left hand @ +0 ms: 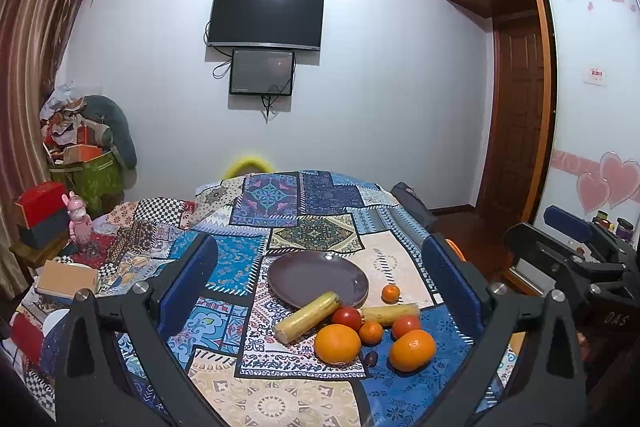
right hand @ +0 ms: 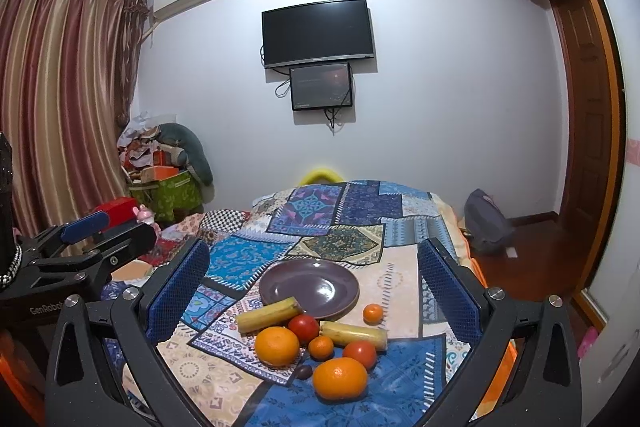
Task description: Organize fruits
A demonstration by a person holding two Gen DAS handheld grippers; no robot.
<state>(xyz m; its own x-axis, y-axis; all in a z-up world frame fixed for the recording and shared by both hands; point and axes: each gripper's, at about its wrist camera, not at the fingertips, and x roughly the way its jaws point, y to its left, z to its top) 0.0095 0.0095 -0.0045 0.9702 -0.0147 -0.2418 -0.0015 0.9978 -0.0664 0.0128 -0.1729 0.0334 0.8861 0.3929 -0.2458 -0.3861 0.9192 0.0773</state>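
An empty purple plate [left hand: 318,277] [right hand: 310,285] lies on the patchwork cloth. In front of it lies a cluster of fruit: two yellow cane pieces [left hand: 306,317] [right hand: 268,315], two big oranges [left hand: 337,343] [right hand: 340,378], two red tomatoes [left hand: 347,317] [right hand: 303,327], two small tangerines [left hand: 391,293] [right hand: 373,313] and a small dark fruit [left hand: 371,358] [right hand: 303,371]. My left gripper [left hand: 320,287] is open and empty, above and short of the fruit. My right gripper [right hand: 312,287] is open and empty, likewise held back from the fruit.
The patchwork cloth [left hand: 312,227] covers a raised surface that drops off at the right to a wooden floor [right hand: 532,247]. Boxes and a pink toy [left hand: 80,221] crowd the left side. A grey bag [right hand: 486,223] sits on the floor.
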